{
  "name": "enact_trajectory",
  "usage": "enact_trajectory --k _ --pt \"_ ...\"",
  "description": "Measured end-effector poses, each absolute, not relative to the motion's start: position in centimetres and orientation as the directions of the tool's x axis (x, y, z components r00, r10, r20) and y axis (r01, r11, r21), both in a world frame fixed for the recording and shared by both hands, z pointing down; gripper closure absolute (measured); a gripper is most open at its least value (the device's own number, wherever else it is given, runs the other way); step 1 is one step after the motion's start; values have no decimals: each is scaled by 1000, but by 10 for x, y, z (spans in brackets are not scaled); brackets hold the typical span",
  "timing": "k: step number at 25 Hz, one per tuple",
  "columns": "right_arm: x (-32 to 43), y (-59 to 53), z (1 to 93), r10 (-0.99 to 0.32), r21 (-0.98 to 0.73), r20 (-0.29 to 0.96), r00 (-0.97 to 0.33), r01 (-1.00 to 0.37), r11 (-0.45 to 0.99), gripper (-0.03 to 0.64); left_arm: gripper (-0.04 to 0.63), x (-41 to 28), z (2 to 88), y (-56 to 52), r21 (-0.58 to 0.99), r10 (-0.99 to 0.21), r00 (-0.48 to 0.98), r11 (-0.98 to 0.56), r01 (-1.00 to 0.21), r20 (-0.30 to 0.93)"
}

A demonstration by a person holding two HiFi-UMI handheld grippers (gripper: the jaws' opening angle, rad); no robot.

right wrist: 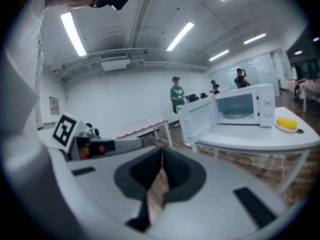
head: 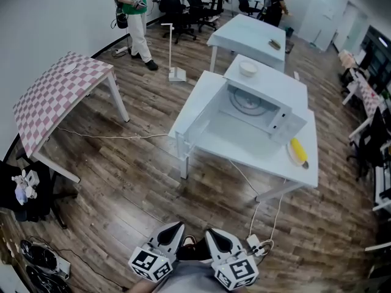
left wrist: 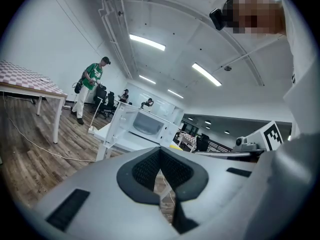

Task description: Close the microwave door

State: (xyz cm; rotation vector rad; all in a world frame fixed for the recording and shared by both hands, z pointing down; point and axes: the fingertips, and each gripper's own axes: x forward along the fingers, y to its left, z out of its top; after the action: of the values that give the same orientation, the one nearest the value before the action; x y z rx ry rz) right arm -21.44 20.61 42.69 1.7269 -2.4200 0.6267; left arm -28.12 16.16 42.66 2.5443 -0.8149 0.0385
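Standing on the white counter (head: 244, 154), the microwave (head: 259, 105) is being shown with its door (head: 200, 124) swung wide open. The left gripper (head: 176, 226) and the right gripper (head: 209, 231) are being held low, side by side, well apart from the counter, the fingers (left wrist: 145, 171) of each being pressed together on nothing.

White microwave (head: 259, 105) on white desk (head: 244, 150), door (head: 204, 127) swung wide open, banana (head: 297, 150) just beside. Low in frame, left tool (head: 176, 227) and right tool (head: 211, 234), well apart from desk.
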Motion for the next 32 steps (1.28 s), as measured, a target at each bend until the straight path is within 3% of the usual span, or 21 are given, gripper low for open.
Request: enact_trajectory --k 32 --pt "-176 92 399 -854 -247 290 -432 -896 370 593 578 -227 407 67 463 -560 816 -690 -556 144"
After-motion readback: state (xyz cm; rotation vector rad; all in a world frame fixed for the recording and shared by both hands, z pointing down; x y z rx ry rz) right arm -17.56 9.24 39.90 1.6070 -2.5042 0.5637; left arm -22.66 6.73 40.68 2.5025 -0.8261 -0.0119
